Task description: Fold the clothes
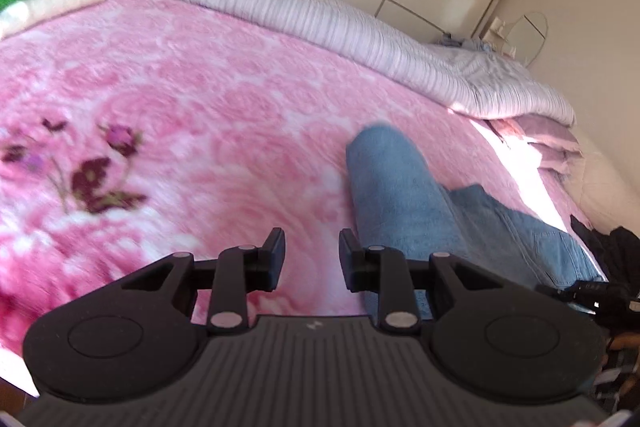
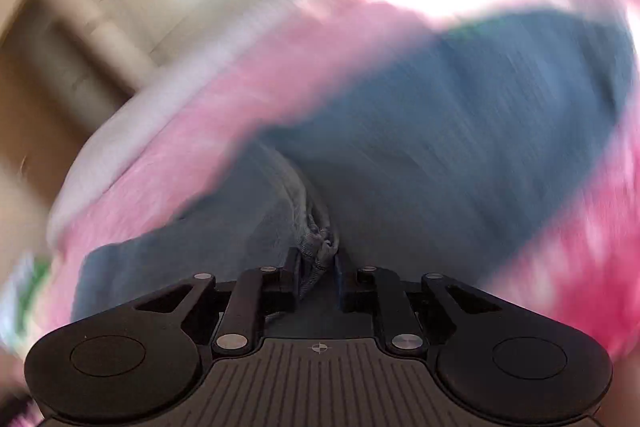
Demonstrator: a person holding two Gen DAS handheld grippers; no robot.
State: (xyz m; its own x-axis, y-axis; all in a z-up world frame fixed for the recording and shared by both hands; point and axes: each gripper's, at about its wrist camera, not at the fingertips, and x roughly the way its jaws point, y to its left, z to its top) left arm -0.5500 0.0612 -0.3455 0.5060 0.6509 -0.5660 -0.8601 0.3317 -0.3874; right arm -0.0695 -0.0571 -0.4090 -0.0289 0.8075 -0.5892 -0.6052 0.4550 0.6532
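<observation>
Right gripper (image 2: pixel 318 279) pinches the jeans (image 2: pixel 400 155) at a bunched seam to drag them; left gripper (image 1: pixel 312 259) hangs spread, empty.

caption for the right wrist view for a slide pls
Right gripper pinching a bunched fold of blue jeans over the pink floral blanket, frame blurred by motion.

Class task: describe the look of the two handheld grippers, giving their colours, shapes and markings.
The left gripper and the right gripper match: black, with a ribbed dark-grey base, two rounded lobes bearing oval insets, linkage bars with silver rivets, and flat black fingers. The right one's base carries a small crosshair mark.
</observation>
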